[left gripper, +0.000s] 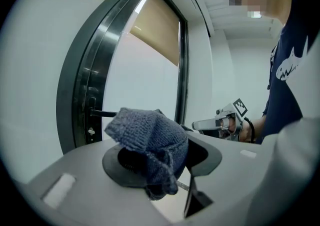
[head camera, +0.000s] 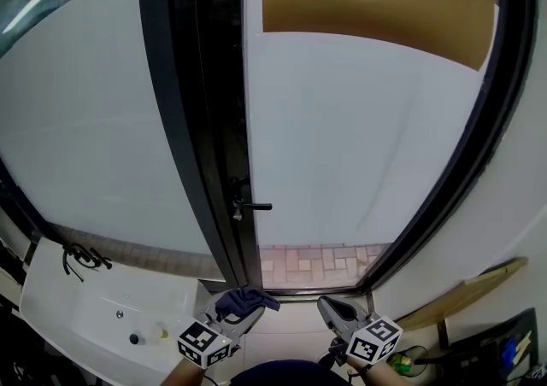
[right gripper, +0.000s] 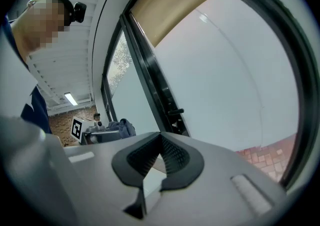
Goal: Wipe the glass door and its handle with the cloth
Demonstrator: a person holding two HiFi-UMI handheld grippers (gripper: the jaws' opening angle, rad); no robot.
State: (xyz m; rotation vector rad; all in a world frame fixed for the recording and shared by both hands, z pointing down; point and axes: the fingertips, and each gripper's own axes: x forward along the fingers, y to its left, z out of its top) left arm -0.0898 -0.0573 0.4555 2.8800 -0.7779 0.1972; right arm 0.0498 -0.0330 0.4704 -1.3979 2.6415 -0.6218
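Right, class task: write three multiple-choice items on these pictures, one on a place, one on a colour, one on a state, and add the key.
1. In the head view, where is the black lever door handle?
A. at the glass door's left edge
B. mid-pane
C. at its right edge

2. What colour is the knitted cloth?
A. yellow
B. dark blue
C. white

3. How do the right gripper's fingers stand?
A. shut on the cloth
B. wide apart
C. shut, empty

Key:
1 A, it juts from the dark frame left of the pane.
2 B, it shows dark blue in the left gripper, whose fingers hold it.
3 C, the right gripper view shows them meeting with nothing between.
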